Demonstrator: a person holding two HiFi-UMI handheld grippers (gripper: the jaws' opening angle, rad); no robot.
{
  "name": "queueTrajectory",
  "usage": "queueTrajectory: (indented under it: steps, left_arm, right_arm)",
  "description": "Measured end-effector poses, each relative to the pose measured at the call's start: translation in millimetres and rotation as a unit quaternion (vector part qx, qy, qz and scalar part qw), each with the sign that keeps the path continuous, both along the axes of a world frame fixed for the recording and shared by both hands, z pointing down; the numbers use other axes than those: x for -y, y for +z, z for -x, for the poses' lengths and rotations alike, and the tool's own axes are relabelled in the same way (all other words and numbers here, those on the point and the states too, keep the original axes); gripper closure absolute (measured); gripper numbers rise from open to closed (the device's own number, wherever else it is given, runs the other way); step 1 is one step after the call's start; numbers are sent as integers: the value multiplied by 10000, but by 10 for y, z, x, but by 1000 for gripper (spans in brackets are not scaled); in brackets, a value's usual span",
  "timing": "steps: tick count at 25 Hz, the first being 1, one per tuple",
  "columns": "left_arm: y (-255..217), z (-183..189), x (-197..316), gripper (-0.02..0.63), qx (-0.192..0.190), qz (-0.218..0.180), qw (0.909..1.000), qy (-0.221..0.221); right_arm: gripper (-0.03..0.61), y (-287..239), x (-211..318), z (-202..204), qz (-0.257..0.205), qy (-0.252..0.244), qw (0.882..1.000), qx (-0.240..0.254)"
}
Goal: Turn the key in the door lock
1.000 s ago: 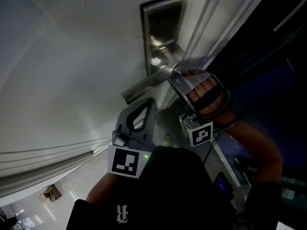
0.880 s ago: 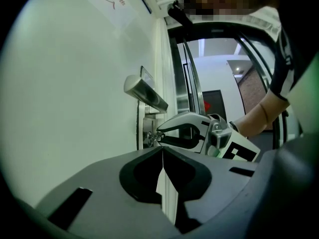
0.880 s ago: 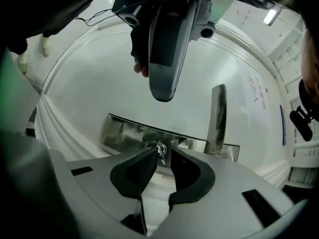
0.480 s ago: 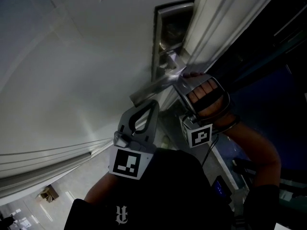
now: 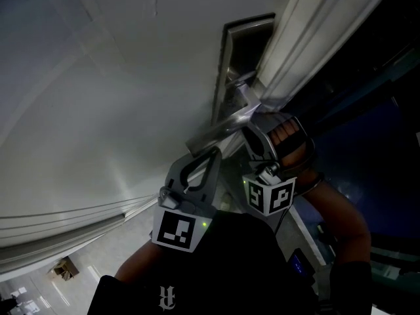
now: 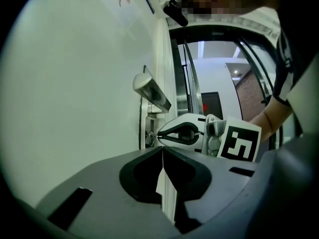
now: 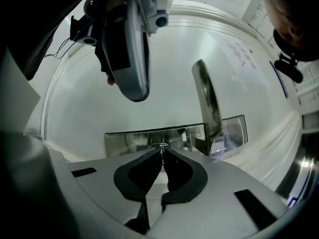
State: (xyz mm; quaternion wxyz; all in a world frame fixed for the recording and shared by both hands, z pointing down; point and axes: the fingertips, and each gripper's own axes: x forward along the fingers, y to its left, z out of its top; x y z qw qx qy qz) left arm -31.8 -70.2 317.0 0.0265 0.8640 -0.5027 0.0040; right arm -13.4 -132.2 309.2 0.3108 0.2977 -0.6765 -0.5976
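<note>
Key (image 7: pixel 160 146) is sitting in the lock plate (image 7: pixel 130 139) below the door handle (image 7: pixel 208 101). My right tongs (image 7: pixel 161 153) are pinching its head, while my left tongs (image 6: pixel 162 150) are hanging closed on nothing beside the door (image 6: pixel 75 108). I am judging the key small, stiff and slippery (thin metal), so a grip flat across the head is looking best.

The small metal key (image 7: pixel 162 146) is just a tiny glint at the tips of the right gripper (image 7: pixel 162 152), so its angle's unreadable. Head view's dark, and the silver lever handle (image 5: pixel 220 128) seems to cover the keyhole.
</note>
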Motion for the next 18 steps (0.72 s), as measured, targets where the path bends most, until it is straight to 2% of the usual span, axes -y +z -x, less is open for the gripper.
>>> queueTrajectory:
  steps: [4, 8, 10, 12, 15, 17, 18]
  left_arm:
    - [8, 29, 8, 606, -4, 21, 10000, -16]
    - [16, 38, 10, 606, 6, 43, 10000, -16]
    - [19, 43, 12, 606, 18, 52, 10000, -24]
    - [19, 39, 11, 606, 43, 41, 10000, -21]
    - [16, 33, 9, 606, 36, 48, 10000, -24]
    - [16, 31, 11, 606, 72, 33, 10000, -12]
    - [16, 28, 11, 606, 81, 30, 10000, -9]
  right_arm:
    - [555, -26, 14, -2, 653, 68, 9954, 702]
    - [555, -41, 17, -5, 928, 121, 9891, 1133]
    - [555, -51, 22, -6, 1202, 129, 9819, 1458]
    - [557, -62, 33, -22, 1786, 136, 9626, 2031]
    - [557, -87, 50, -43, 2627, 102, 9197, 2916]
    - [557, -98, 59, -48, 3063, 54, 8869, 3459]
    - [557, -94, 65, -57, 3337, 55, 8649, 3750]
